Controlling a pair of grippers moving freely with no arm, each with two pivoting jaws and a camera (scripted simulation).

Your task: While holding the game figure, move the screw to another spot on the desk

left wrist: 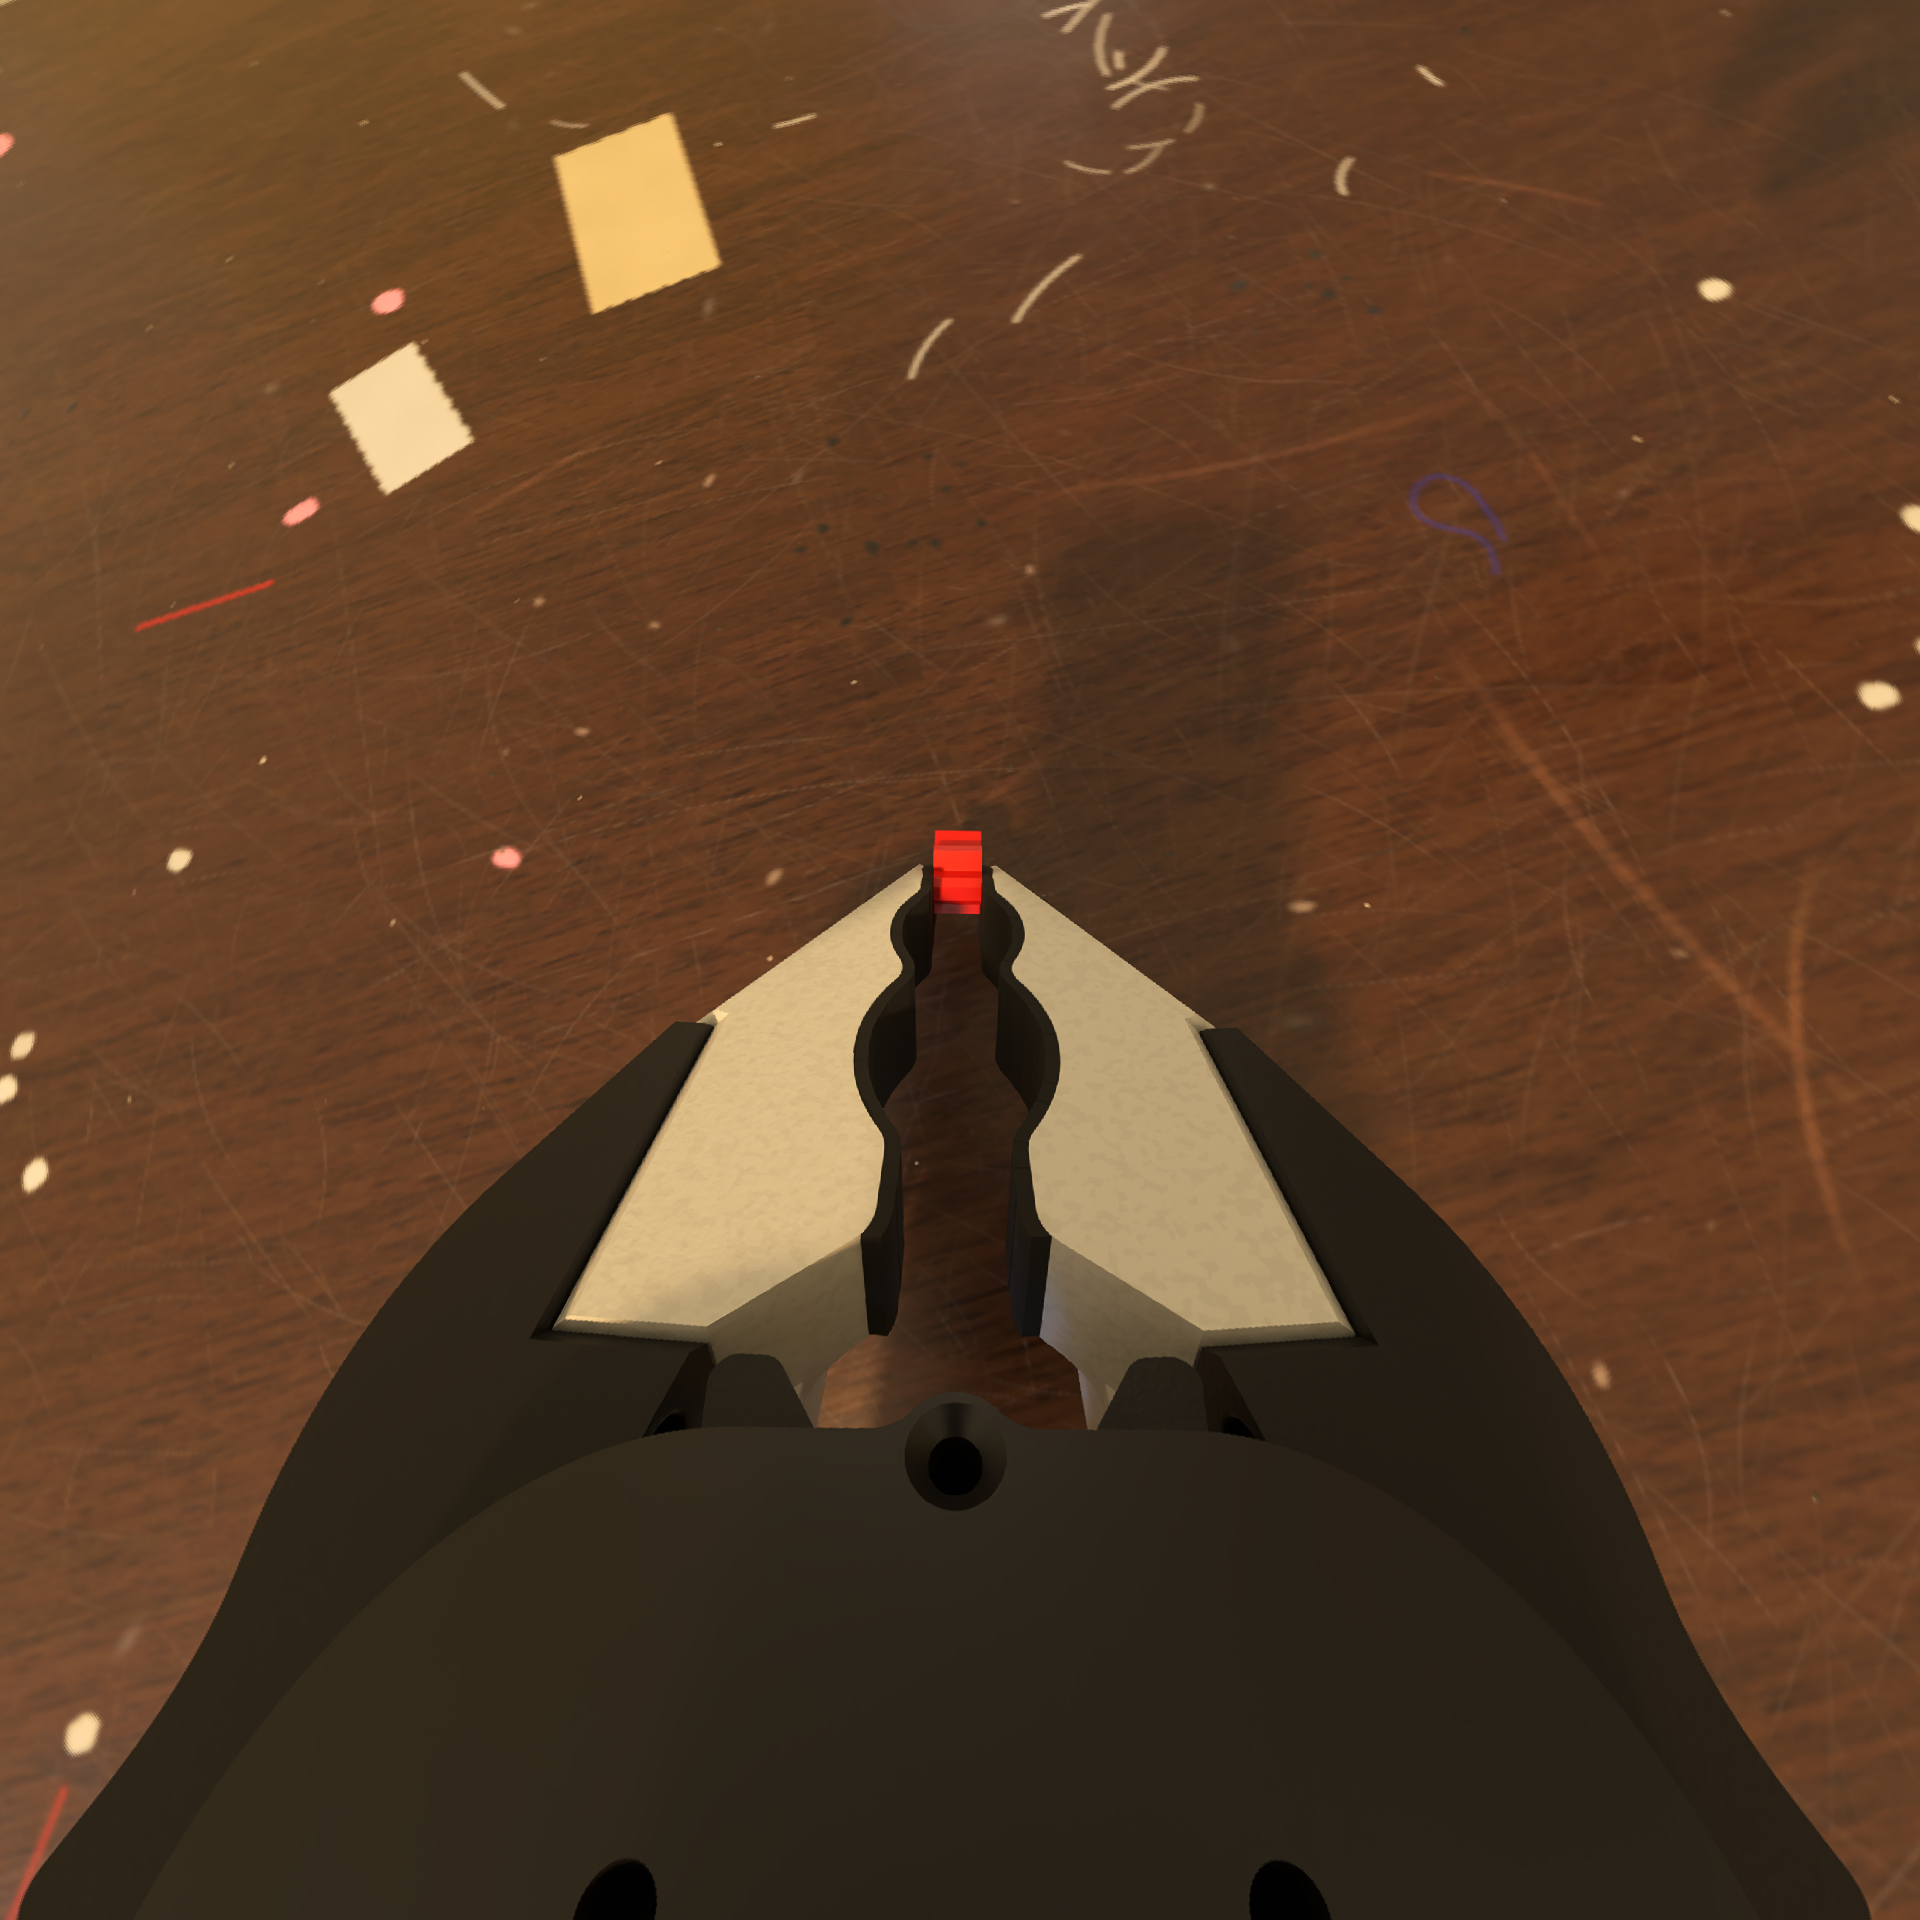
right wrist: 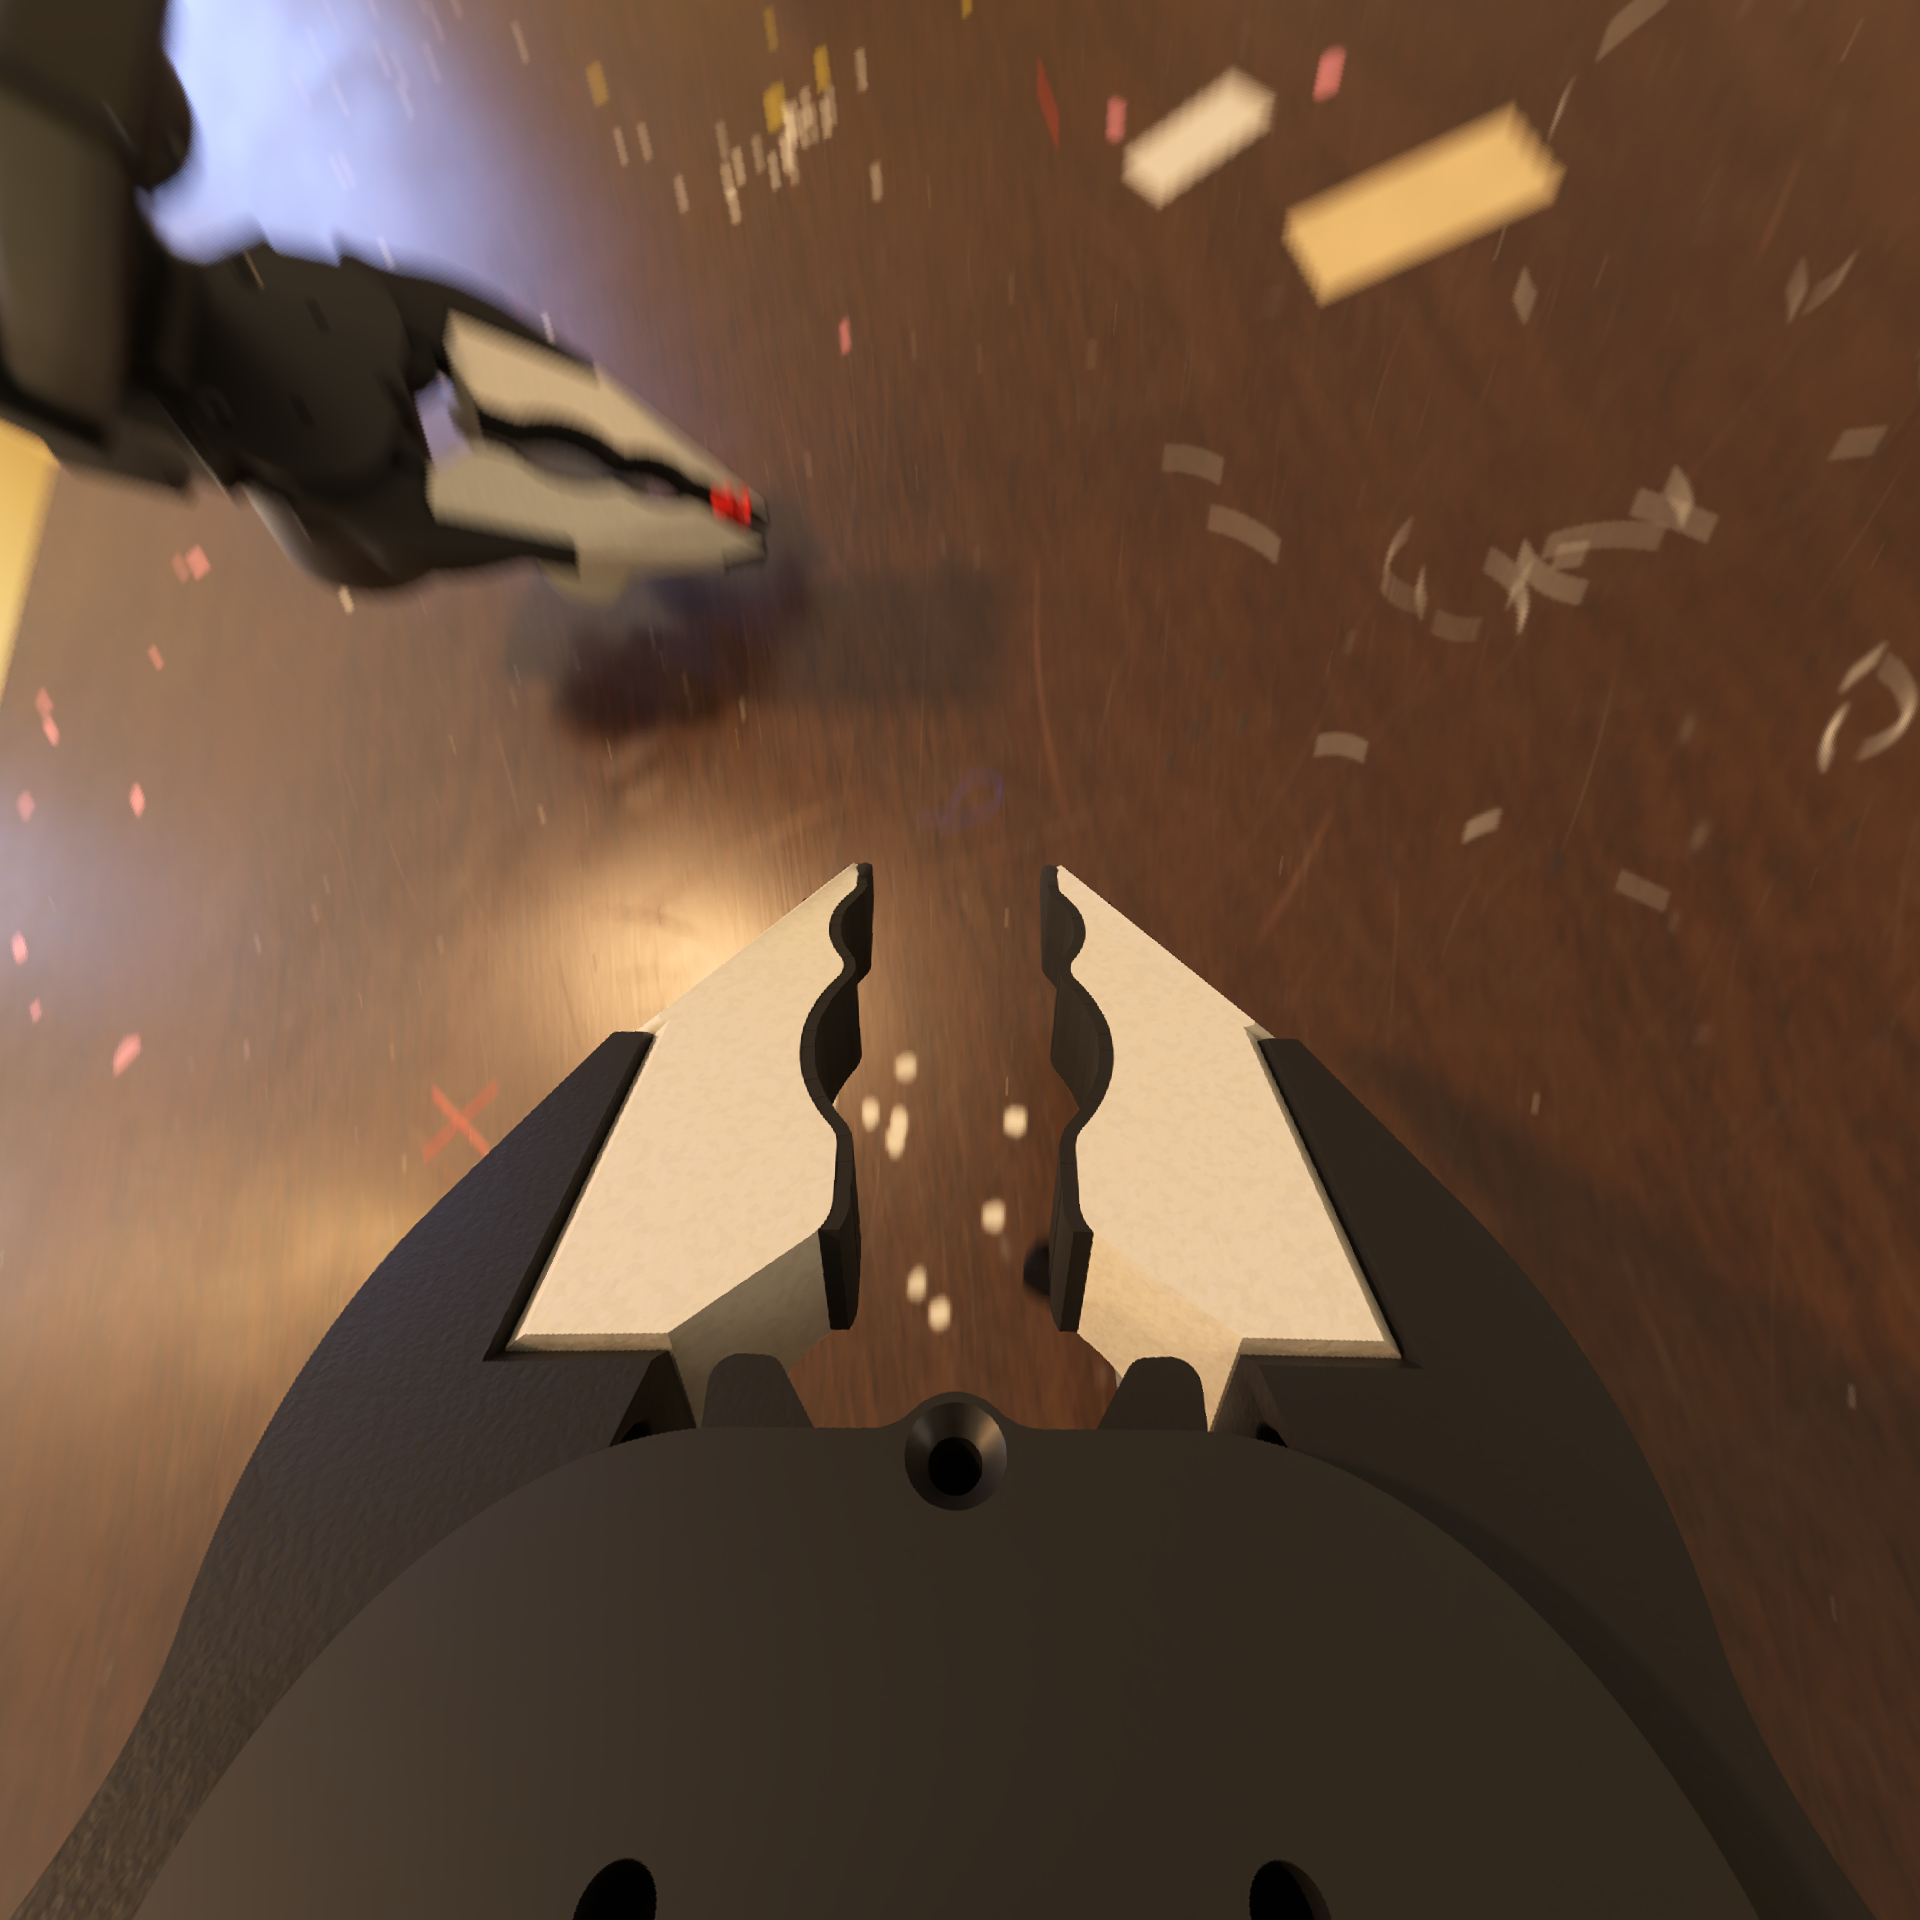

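Note:
My left gripper (left wrist: 957, 885) is shut on a small red game figure (left wrist: 957, 857), pinched at the very fingertips and held above the brown wooden desk (left wrist: 1403, 831). In the right wrist view the left gripper (right wrist: 743, 525) shows at the upper left, blurred, with the red figure (right wrist: 732, 506) at its tips. My right gripper (right wrist: 956, 883) is open and empty, low over the desk (right wrist: 1351, 935). A small dark object (right wrist: 1035, 1270), which looks like the screw, lies on the desk between my right fingers, partly hidden by the right finger's inner edge.
Two flat pale rectangles lie on the desk, a tan one (left wrist: 634, 213) and a cream one (left wrist: 400, 416); they also show in the right wrist view (right wrist: 1423, 203) (right wrist: 1195, 135). The desk bears scratches, pale spots and pink flecks. The right wrist view is motion-blurred.

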